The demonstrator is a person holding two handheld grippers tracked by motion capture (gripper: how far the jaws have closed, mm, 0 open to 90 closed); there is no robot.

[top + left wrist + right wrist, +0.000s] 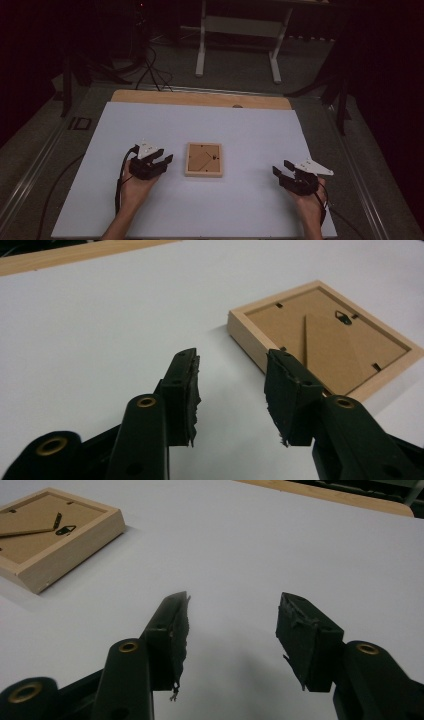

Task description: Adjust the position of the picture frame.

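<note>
Picture frame [204, 159] lying face down near the middle of the white counter [250, 130], brown backing up, with a folded stand and a small dark hanger visible on the back. Pale wooden rim all round.

Left gripper [161, 159] held in the left hand [134, 185], just left of the frame, tips aimed at its left edge but apart from it. Fingers [186, 392] spread, nothing between them; in the left gripper view the frame [325, 335] sits just beyond the right-side finger, near corner close to it, not touching. Worn, ragged pads on both.

Right gripper [281, 169] held in the right hand [310, 202], well apart from the frame, near the counter's right edge. Fingers [172, 630] spread wide, empty, over bare white surface; frame [50, 535] off at the upper left in the right gripper view. Pads frayed here too.

Strip of bare wood [200, 98] along the counter's far edge. Beyond it, dim floor with cables [150, 70] and a white stand [240, 35].
</note>
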